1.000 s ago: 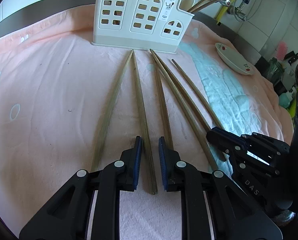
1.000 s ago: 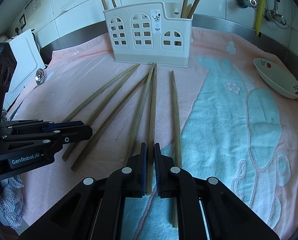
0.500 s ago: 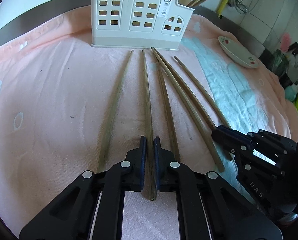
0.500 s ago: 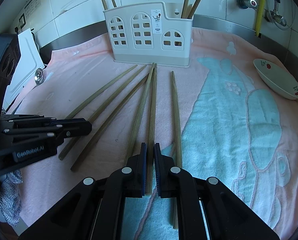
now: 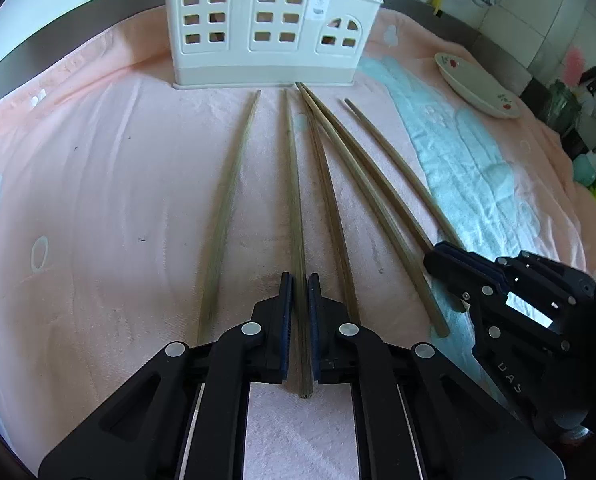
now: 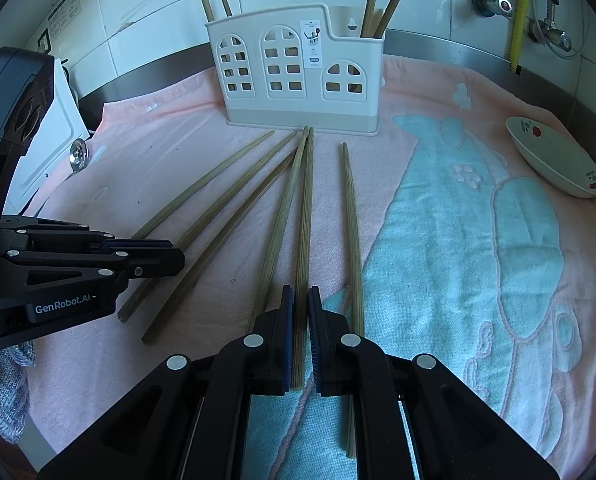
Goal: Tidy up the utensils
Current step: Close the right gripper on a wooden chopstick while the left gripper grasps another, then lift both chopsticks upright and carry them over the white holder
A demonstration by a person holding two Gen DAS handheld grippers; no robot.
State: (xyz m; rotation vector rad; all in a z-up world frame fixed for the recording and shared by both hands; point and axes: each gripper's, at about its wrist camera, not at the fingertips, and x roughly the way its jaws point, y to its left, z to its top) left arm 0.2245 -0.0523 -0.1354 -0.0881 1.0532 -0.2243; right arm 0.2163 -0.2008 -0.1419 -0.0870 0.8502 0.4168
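At six o'clock in the left wrist view, the left gripper [image 5: 301, 280] has its blue pads pinched tight on a chopstick [image 5: 293, 200], the stick's butt end poking out just behind the fingers and its tip running up toward twelve o'clock, stopping just short of the white utensil holder [image 5: 265, 24]. One loose chopstick [image 5: 227, 200] lies just to the left of the held one, another [image 5: 330, 208] just to its right, and two more fan away toward two o'clock. Over at four o'clock sits the right gripper [image 5: 438, 252], down on the towel at the near ends of those sticks. Switch to the right wrist view and it's the same story: the right gripper [image 6: 301, 292] is squeezed shut on its own chopstick [image 6: 305, 216] at six o'clock, that stick lying flat and pointing at the holder [image 6: 298, 68] at twelve, its tip touching a neighbour's. A lone chopstick [image 6: 352, 224] lies just right of it. The left gripper [image 6: 165, 254] comes in from nine o'clock. Everything rests on a pink and teal towel [image 6: 478, 240]. More chopsticks [image 6: 378, 0] stand upright in the holder's right-hand compartment, and two in the left. A shallow white dish [image 6: 554, 160] with red flowers sits at two o'clock, well apart from the action.
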